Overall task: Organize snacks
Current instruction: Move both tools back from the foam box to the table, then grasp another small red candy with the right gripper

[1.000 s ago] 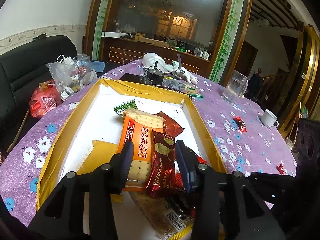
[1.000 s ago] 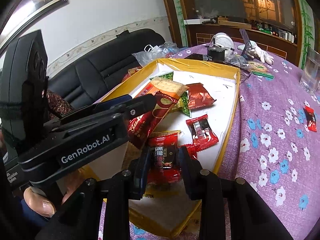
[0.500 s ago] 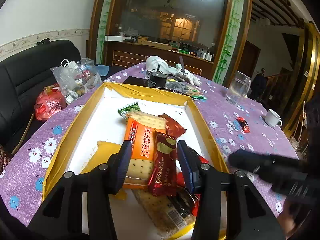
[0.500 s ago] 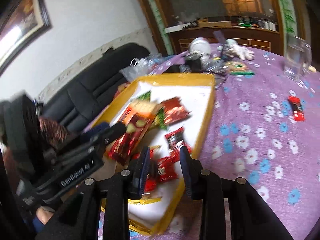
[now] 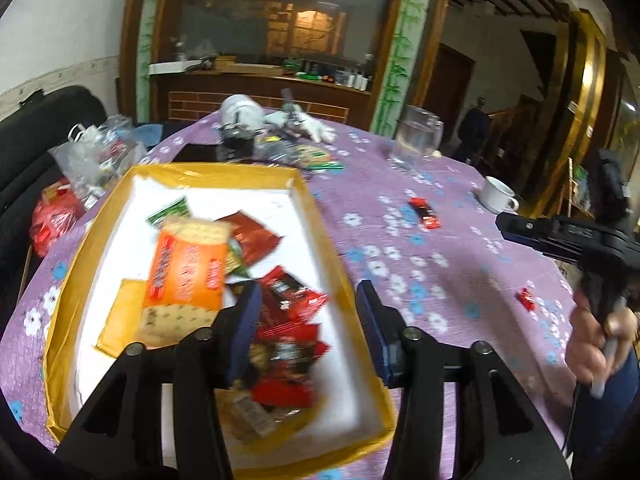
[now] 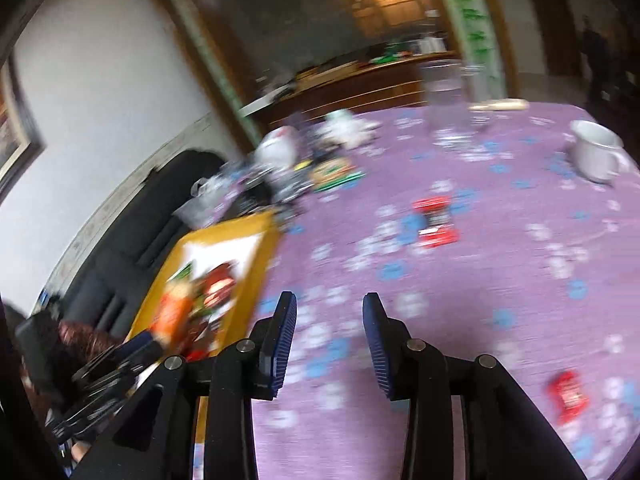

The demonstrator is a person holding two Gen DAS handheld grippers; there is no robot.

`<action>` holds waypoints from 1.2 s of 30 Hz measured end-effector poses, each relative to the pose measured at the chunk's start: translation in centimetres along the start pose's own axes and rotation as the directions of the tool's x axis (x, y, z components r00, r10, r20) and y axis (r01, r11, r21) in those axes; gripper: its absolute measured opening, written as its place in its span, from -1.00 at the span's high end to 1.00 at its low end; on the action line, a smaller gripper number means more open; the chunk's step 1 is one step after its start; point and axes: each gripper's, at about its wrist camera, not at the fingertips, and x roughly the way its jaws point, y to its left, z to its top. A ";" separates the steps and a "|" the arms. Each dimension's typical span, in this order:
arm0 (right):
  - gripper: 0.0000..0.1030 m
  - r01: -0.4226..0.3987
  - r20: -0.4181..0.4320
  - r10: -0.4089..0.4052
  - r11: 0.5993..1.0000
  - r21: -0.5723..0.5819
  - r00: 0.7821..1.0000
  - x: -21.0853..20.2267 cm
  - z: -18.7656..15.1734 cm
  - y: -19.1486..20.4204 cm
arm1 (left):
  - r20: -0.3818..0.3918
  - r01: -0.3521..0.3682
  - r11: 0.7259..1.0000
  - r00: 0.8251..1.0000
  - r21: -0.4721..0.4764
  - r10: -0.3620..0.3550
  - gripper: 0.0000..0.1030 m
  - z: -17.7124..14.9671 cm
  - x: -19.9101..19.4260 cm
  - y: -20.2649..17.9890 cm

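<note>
A yellow-rimmed white box [image 5: 320,216] on the purple flowered table holds an orange cracker pack [image 5: 186,268], dark red packets [image 5: 292,300] and a green one. My left gripper [image 5: 308,320] is open and empty above the box's near right part. My right gripper [image 6: 330,336] is open and empty over the bare cloth, right of the box [image 6: 256,264]. It also shows at the right edge of the left wrist view [image 5: 560,236]. Two red snack packets lie loose on the cloth: one far [image 6: 436,222], [image 5: 426,214], one near right [image 6: 568,394], [image 5: 526,298].
A white cup [image 6: 596,156] and a glass jug [image 5: 416,136] stand at the table's far right. A kettle, gloves and small clutter [image 5: 276,128] sit beyond the box. Plastic bags [image 5: 92,156] lie at the left edge by a black sofa.
My right gripper swung right, out of the box and over the cloth. My left gripper opened wider and shifted right; the dark red pack between its fingers lies in the box.
</note>
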 end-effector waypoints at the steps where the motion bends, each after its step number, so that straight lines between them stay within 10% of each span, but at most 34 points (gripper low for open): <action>1: 0.26 0.024 0.000 -0.024 0.999 0.021 1.000 -0.3 0.3 -1.2 | -0.004 0.010 1.000 1.000 0.004 -0.010 -0.01 0.1 0.0 -0.5; 16: 0.17 0.219 -0.213 -0.169 0.947 0.237 0.962 -2.1 -1.0 -15.4 | -0.206 0.126 0.990 0.972 0.070 -0.109 -0.01 2.1 4.5 -10.9; 27: 0.11 0.228 -0.291 -0.203 0.972 0.054 0.935 -1.9 -3.5 -13.5 | -0.290 0.162 0.982 0.948 0.100 -0.127 0.00 1.5 6.7 -13.6; 31: 0.53 0.291 -0.297 -0.298 0.954 -0.068 0.907 -0.6 -4.3 -11.6 | -0.299 0.153 0.983 0.947 0.098 -0.117 0.00 2.2 6.9 -13.6; 36: 0.57 0.321 -0.303 -0.332 0.943 -0.089 0.893 0.0 -3.3 -9.3 | -0.333 0.156 0.985 0.935 0.078 -0.122 0.00 3.9 8.4 -14.4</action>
